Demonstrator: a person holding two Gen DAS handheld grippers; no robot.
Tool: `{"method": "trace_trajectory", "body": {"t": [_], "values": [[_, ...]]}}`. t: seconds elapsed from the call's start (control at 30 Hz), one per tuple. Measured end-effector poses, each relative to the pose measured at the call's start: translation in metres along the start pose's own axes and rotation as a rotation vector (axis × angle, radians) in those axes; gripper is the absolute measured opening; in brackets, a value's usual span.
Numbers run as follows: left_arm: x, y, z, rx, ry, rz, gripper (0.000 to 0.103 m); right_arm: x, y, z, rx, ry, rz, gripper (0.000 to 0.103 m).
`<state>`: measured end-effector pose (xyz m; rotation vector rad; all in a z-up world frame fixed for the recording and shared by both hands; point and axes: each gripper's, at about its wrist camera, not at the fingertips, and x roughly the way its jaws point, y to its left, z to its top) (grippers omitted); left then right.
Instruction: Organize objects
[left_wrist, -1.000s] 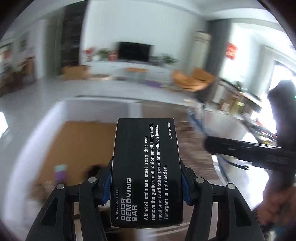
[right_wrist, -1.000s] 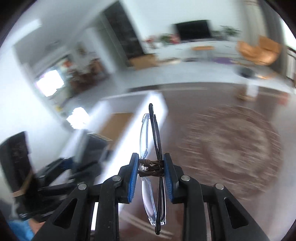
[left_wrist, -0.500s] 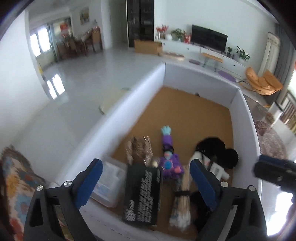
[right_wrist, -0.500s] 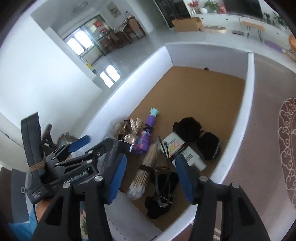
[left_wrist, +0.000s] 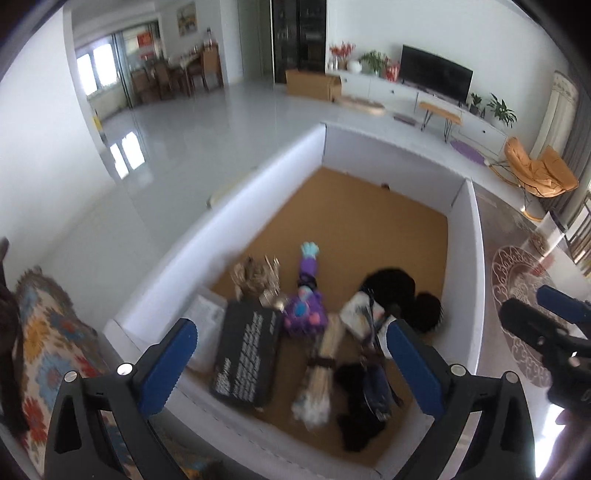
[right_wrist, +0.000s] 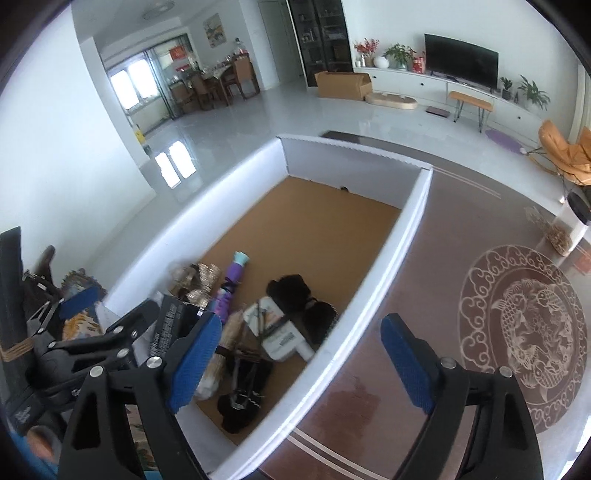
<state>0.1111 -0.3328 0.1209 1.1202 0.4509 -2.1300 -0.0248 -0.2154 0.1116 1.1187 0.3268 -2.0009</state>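
Observation:
A white-walled box (left_wrist: 476, 280) with a brown floor holds the objects. A black odor-bar box (left_wrist: 248, 354) lies flat at its near left. Beside it lie a purple toy (left_wrist: 306, 306), a bundle of sticks (left_wrist: 321, 369), a white carton (left_wrist: 356, 314), black fuzzy items (left_wrist: 391, 288) and the glasses (left_wrist: 373, 373). My left gripper (left_wrist: 291, 365) is open and empty above the box's near end. My right gripper (right_wrist: 306, 362) is open and empty above the box's right wall (right_wrist: 369, 302). The glasses (right_wrist: 243, 384) lie on a black pouch.
A patterned cushion (left_wrist: 48, 347) lies left of the box. A brown rug with a round fish pattern (right_wrist: 521, 339) lies to the right. A clear lidded container (left_wrist: 203, 332) sits in the box's near left corner. The living room floor lies beyond.
A second ago my left gripper held the black box and my right held the glasses. Both were let go into the white box and both grippers have opened and lifted slightly.

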Motion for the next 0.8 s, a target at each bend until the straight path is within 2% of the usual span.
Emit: {"method": "trace_trajectory", "body": {"t": [0.23, 0.47, 0.67, 0.8], "values": [[-0.006, -0.002, 0.000, -0.005, -0.051, 0.037, 0.103, 0.012, 0.016, -0.003, -0.104, 0.033, -0.068, 0.089], [-0.004, 0.005, 0.001, -0.046, -0.065, 0.085, 0.103, 0.015, 0.017, -0.002, -0.117, 0.037, -0.073, 0.089], [-0.003, 0.006, 0.002, -0.055, -0.056, 0.075, 0.103, 0.018, 0.018, -0.002, -0.121, 0.039, -0.071, 0.089], [-0.013, 0.008, -0.001, -0.083, -0.124, 0.086, 0.103, 0.017, 0.018, -0.004, -0.122, 0.038, -0.068, 0.089]]}}
